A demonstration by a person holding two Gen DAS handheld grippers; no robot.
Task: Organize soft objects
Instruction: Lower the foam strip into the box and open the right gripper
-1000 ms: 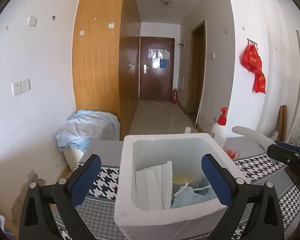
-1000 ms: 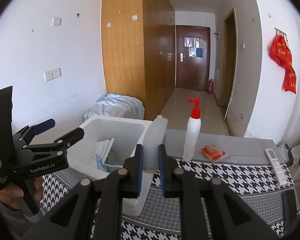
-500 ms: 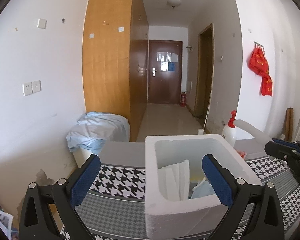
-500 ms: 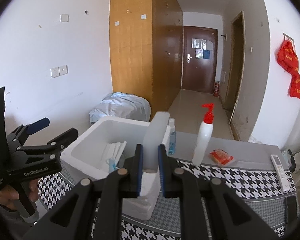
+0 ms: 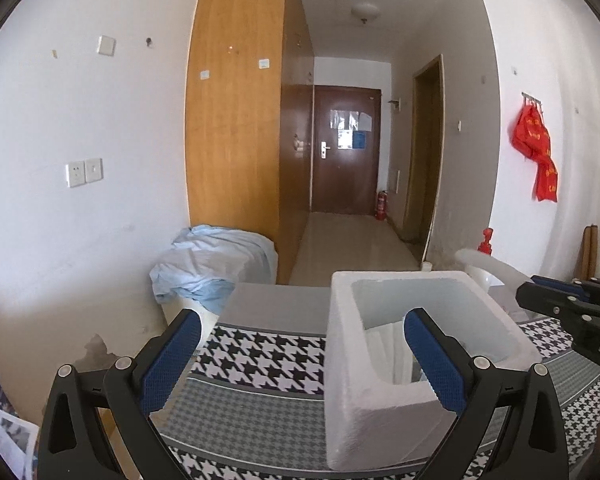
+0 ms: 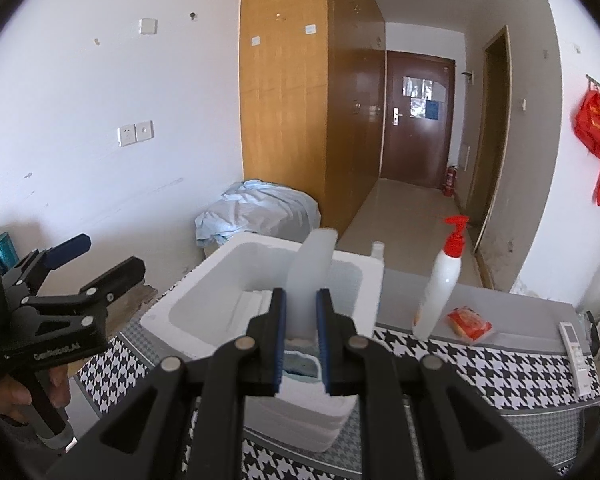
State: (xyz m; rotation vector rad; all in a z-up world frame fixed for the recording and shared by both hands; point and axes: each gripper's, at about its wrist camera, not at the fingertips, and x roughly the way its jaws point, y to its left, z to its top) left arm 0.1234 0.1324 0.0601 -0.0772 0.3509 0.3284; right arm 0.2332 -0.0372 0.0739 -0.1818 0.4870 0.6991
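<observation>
A translucent white pad [image 6: 309,280] is clamped upright by the right gripper [image 6: 302,316] above the foam box [image 6: 204,300]. The left gripper [image 5: 300,364] is held wide, with nothing between its fingers.

- Pump bottle [image 6: 440,288], red-capped, upright on table [image 6: 480,368].
- Red packet [image 6: 469,323] just beside it.
- Remote control [image 6: 576,350] near table's right edge.
- Fire extinguisher [image 6: 451,180] by door [image 6: 418,120].

On the houndstooth-cloth surface [image 6: 480,364] stands a white foam box [image 6: 204,300]; right of it a red-capped white pump bottle [image 6: 440,292], then an orange packet [image 6: 469,323], then a white remote [image 6: 577,354].
</observation>
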